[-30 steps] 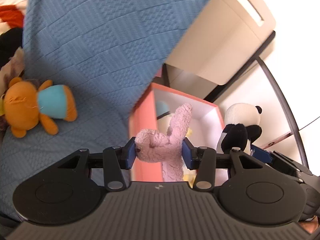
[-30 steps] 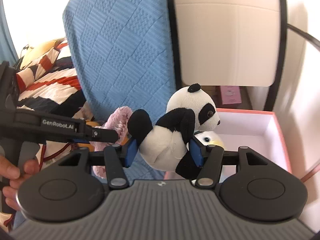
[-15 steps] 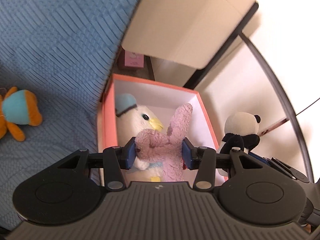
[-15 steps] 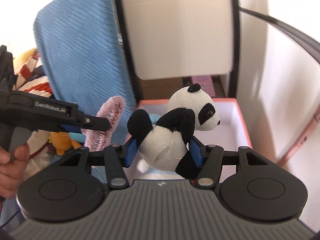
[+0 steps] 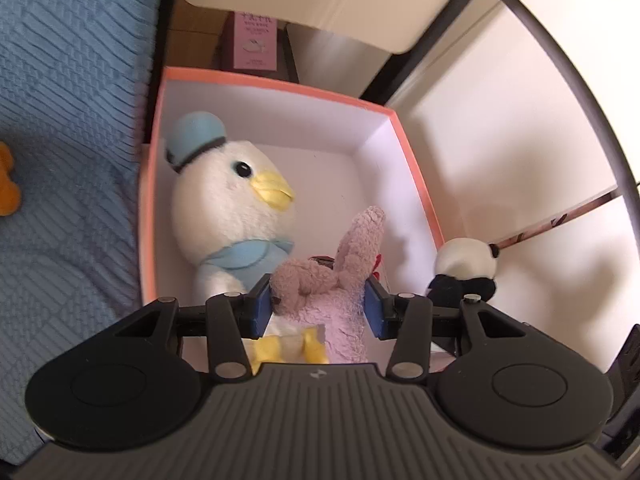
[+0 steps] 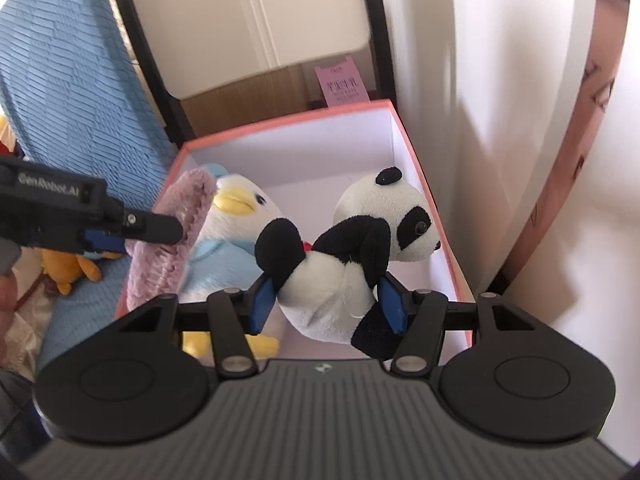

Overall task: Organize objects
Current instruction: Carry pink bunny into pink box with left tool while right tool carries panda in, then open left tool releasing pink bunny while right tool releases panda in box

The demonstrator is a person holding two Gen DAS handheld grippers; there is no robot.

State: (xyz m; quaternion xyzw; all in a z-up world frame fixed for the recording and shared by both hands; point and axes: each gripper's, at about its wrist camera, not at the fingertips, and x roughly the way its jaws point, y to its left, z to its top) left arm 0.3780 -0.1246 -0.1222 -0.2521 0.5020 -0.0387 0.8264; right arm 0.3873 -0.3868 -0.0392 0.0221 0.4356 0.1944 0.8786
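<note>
My left gripper (image 5: 318, 306) is shut on a pink plush rabbit (image 5: 336, 276) and holds it over the open pink box (image 5: 280, 86). The rabbit also shows in the right wrist view (image 6: 168, 240), held by the left gripper (image 6: 120, 232). My right gripper (image 6: 326, 300) is shut on a plush panda (image 6: 344, 264) over the same box (image 6: 280, 124). The panda shows at the box's right rim in the left wrist view (image 5: 464, 270). A white plush duck with a blue cap (image 5: 228, 200) lies inside the box, also seen in the right wrist view (image 6: 236, 216).
A blue quilted blanket (image 5: 68, 120) lies left of the box. An orange plush toy (image 6: 72, 270) lies on it. A small pink carton (image 5: 254, 42) and a beige panel (image 6: 248, 20) stand behind the box. A white wall (image 5: 500, 140) is on the right.
Both grippers have moved forward and over the box with their toys. The box and the duck inside now fill the views; the orange toy has slid to the left edge.
</note>
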